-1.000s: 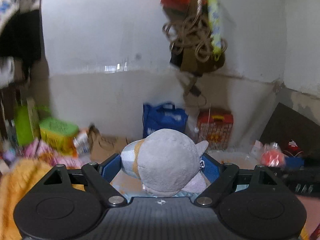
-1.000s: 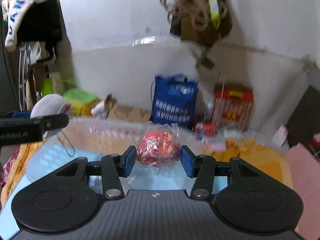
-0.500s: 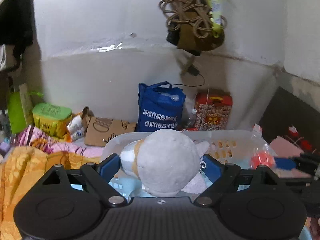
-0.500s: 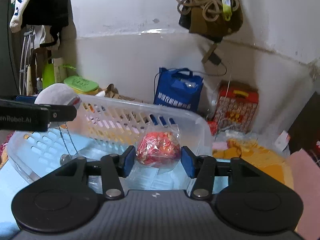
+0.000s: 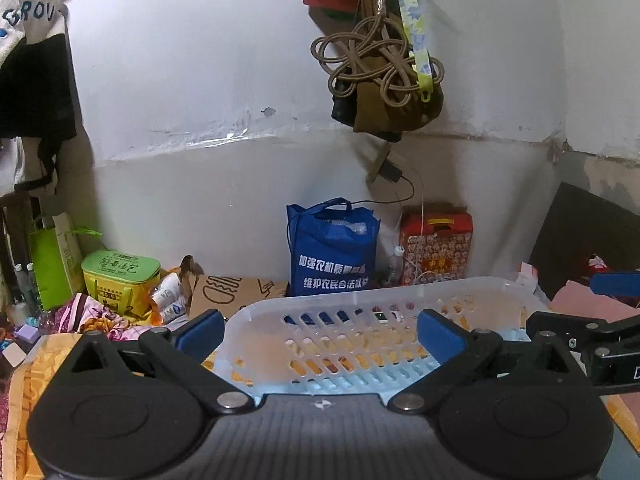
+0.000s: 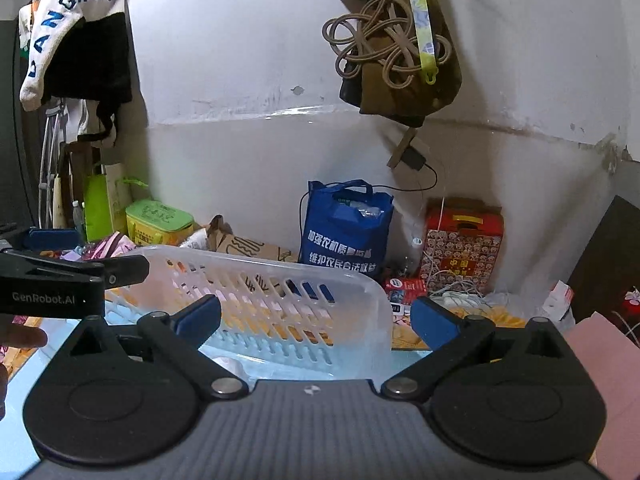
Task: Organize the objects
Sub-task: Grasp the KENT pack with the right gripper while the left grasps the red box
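A translucent white slotted plastic basket lies in front of both grippers; it also shows in the right wrist view. My left gripper is open and empty over the basket's near side. My right gripper is open and empty over the basket's right end. A bit of pale grey plush shows low inside the basket, mostly hidden by the right gripper body. The red wrapped packet is not visible. The right gripper shows at the right edge of the left wrist view, the left gripper at the left edge of the right wrist view.
Behind the basket along the white wall stand a blue tote bag, a red patterned box, a cardboard piece and a green-lidded yellow box. Orange cloth lies left, a pink sheet right. A rope bundle hangs overhead.
Both grippers opened. The grey plush left the left gripper and the red packet left the right gripper; both dropped out of sight into the basket.
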`<state>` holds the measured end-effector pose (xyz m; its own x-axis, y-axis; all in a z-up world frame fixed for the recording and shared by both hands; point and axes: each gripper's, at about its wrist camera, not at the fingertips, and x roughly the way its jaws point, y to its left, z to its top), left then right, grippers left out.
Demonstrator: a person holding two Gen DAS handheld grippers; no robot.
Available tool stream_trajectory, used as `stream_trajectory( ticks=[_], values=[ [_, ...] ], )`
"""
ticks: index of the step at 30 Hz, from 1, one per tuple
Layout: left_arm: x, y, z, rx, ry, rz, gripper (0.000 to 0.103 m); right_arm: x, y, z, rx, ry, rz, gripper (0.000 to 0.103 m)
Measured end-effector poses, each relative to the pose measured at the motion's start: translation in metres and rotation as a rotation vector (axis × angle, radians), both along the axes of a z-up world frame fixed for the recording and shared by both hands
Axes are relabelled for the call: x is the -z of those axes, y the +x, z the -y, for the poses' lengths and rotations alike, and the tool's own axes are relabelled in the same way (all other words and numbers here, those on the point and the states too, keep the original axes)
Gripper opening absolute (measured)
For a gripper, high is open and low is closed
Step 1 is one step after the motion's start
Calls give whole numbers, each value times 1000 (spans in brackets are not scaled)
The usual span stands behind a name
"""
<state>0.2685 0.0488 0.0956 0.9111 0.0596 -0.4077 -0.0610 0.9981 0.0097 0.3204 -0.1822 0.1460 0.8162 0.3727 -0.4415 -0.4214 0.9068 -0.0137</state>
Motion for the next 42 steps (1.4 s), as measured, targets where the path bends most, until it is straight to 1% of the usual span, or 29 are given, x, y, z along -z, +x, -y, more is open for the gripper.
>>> stream_trajectory(
  ticks=[3,6,9,10,11,13,15,17,18,20,21,23,25,26,27,28,30,32,33,35,37,39,41,42],
  values=[
    [-3,-4,1,9,4,19,103,-2,0,4,-1,24,-9,103],
    [-7,-12,5,20,20,40,103,-8,-5,11,2,71,-14,103],
    [-14,-31,9,35,22,84,103,-17,-21,23,23,140,-14,103],
    [-18,-41,11,38,14,110,103,-19,-29,27,26,164,-33,103],
    [-21,-53,13,50,7,127,103,-19,-39,32,2,182,-57,103],
    [-21,-76,18,91,3,162,103,-9,-69,44,-93,227,-57,103],
    [-10,-109,24,137,30,199,103,12,-97,54,-138,279,-51,103],
    [4,-133,27,157,51,222,103,33,-111,53,-164,278,-74,103],
    [11,-143,27,158,58,225,103,46,-114,47,-172,247,-88,103],
    [20,-150,24,149,60,203,103,65,-115,38,-158,186,-88,101],
    [25,-149,22,138,57,187,103,75,-115,32,-159,153,-98,97],
    [35,-143,16,125,65,136,103,87,-113,22,-188,73,-123,79],
    [53,-133,11,126,61,54,103,97,-114,16,-186,5,-117,71],
    [63,-130,11,143,63,9,100,101,-117,17,-187,-9,-118,71],
    [73,-127,12,163,74,-34,95,103,-116,17,-194,-16,-127,70],
    [79,-125,14,173,83,-60,94,105,-115,18,-206,-23,-135,67],
    [89,-124,17,184,93,-77,94,111,-116,18,-219,-51,-146,62],
    [94,-122,18,189,101,-89,94,116,-115,16,-231,-55,-178,53],
    [96,-122,19,184,107,-94,94,118,-112,13,-238,-50,-198,51],
    [99,-121,18,161,101,-109,94,123,-115,9,-248,-56,-210,50],
    [96,-121,14,149,87,-116,94,125,-120,3,-247,-86,-187,50],
    [93,-119,8,99,90,-114,94,126,-121,1,-239,-90,-182,50],
    [93,-115,-2,40,60,-140,94,126,-119,1,-230,-79,-182,51],
    [94,-112,-4,26,60,-156,94,127,-118,1,-225,-76,-178,52]
  ],
)
